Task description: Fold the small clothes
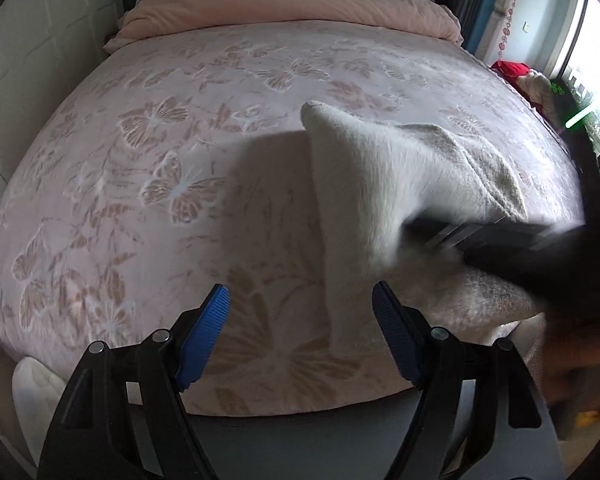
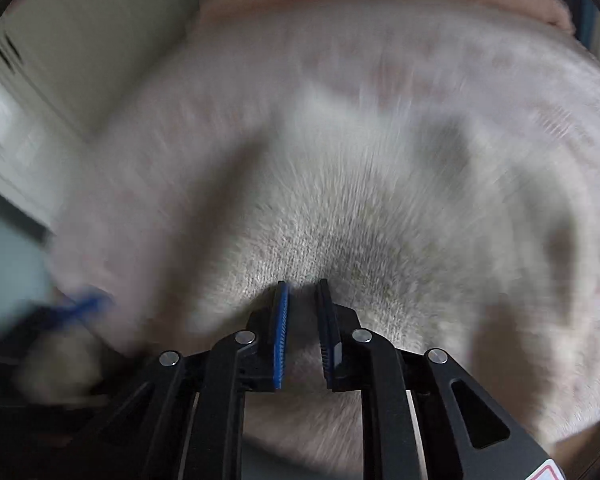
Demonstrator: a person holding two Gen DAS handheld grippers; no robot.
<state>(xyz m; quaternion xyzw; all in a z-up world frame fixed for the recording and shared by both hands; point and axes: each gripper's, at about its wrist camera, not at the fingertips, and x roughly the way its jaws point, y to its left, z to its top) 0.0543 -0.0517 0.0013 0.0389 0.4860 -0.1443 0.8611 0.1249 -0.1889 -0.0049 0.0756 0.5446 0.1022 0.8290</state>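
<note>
Mid-fold. Right gripper [image 2: 302,292], jaws nearly shut, apparently pinching the white knit garment [image 1: 380,184] (view blurred), lifting one edge above the bed [image 1: 180,120]. Left gripper [image 1: 300,300] hovers empty, jaws wide. Next, likely: carry edge across, lay flat, release.

The bed [image 1: 220,128] carries a pale pink cover with a butterfly pattern. At its far end a pink quilt [image 1: 292,8] lies folded across the width. A white knitted garment [image 1: 480,296] rests partly on the near right part of the cover; its other part is lifted above the cover.
</note>
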